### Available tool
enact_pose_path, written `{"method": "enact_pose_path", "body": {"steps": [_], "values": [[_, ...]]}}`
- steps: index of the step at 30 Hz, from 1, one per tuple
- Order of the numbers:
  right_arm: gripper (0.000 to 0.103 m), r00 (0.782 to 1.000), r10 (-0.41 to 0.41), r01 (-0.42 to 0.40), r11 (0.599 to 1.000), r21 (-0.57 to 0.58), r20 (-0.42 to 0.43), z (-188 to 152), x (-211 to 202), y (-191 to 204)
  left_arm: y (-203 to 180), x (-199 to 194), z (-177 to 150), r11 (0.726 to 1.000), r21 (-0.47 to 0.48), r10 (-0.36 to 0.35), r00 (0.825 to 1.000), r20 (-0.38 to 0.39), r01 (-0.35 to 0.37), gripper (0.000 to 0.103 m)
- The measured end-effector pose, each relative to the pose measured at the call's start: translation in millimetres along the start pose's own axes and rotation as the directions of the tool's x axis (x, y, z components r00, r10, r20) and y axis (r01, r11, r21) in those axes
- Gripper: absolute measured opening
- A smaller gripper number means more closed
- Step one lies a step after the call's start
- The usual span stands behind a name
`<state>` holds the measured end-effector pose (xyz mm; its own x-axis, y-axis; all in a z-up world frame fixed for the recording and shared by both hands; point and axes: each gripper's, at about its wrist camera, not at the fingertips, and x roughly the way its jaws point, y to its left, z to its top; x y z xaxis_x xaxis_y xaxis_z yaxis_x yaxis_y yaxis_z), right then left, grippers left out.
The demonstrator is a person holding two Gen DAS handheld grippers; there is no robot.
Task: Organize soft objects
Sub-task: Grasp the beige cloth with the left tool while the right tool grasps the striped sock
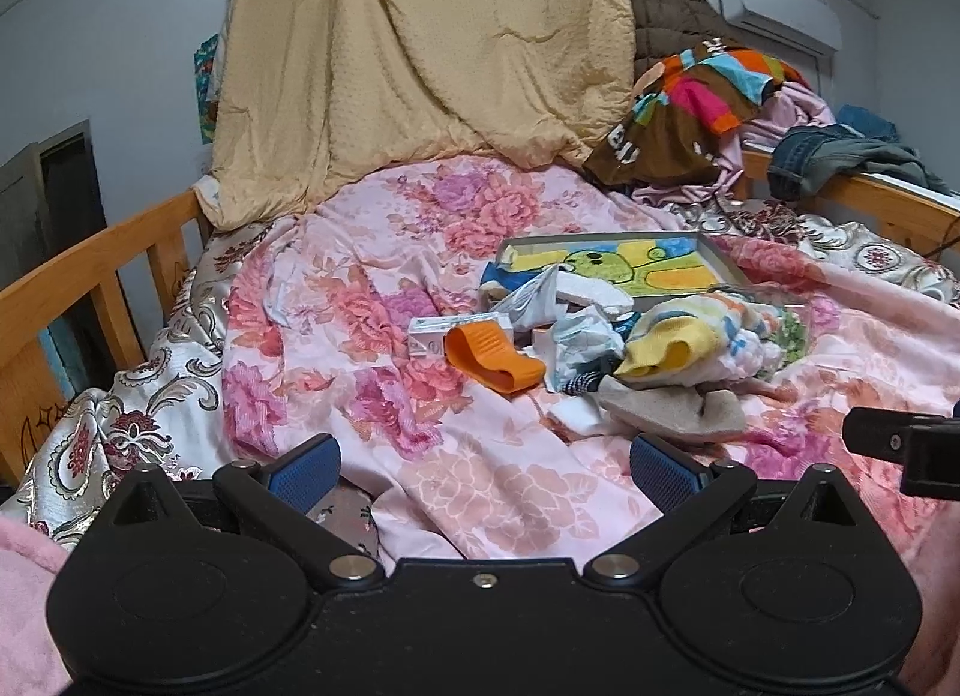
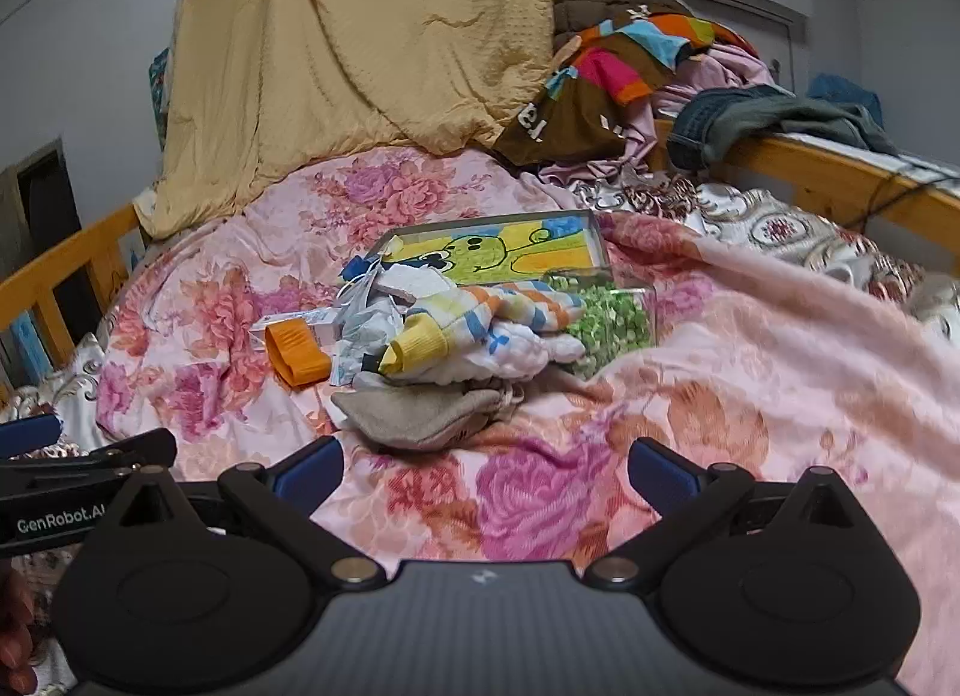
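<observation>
Glossy satin bedspread [image 1: 180, 396], wooden rail [image 1: 90, 270]

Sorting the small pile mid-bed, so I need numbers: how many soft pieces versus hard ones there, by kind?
Soft, knit or cloth: 2, striped yellow-cuffed knit, grey-beige cloth
Crumpled wrappers: 1 bunch
Hard: 4, orange plastic piece, small carton, picture box, clear box
Total: 7

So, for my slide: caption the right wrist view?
Open right claw faces socks and clutter on a floral bed.

Left gripper [image 1: 483, 465], right gripper [image 2: 485, 468]: jaws apart.
</observation>
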<state>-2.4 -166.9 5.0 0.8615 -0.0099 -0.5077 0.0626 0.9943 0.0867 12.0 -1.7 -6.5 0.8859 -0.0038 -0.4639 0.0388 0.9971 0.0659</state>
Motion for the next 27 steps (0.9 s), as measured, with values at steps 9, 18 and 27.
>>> {"method": "enact_pose_path", "body": {"steps": [9, 18, 27], "values": [[0.103, 0.998, -0.040, 0.042, 0.999, -0.035, 0.044, 36.1, 43.9, -13.4, -5.4, 46.1, 8.7, 0.991, 0.039, -0.128, 0.989, -0.075, 0.131, 0.102], [0.103, 0.988, 0.124, -0.114, 0.988, -0.102, 0.096, 83.9, 109.3, -19.1, -16.5, 91.6, 24.5, 0.964, -0.063, -0.264, 0.954, -0.144, 0.257, 0.102], [0.102, 0.968, 0.247, -0.233, 0.956, -0.179, 0.055, 101.3, 160.2, -20.7, -29.1, 136.7, 32.9, 0.913, -0.176, -0.396, 0.902, -0.172, 0.367, 0.102]]}}
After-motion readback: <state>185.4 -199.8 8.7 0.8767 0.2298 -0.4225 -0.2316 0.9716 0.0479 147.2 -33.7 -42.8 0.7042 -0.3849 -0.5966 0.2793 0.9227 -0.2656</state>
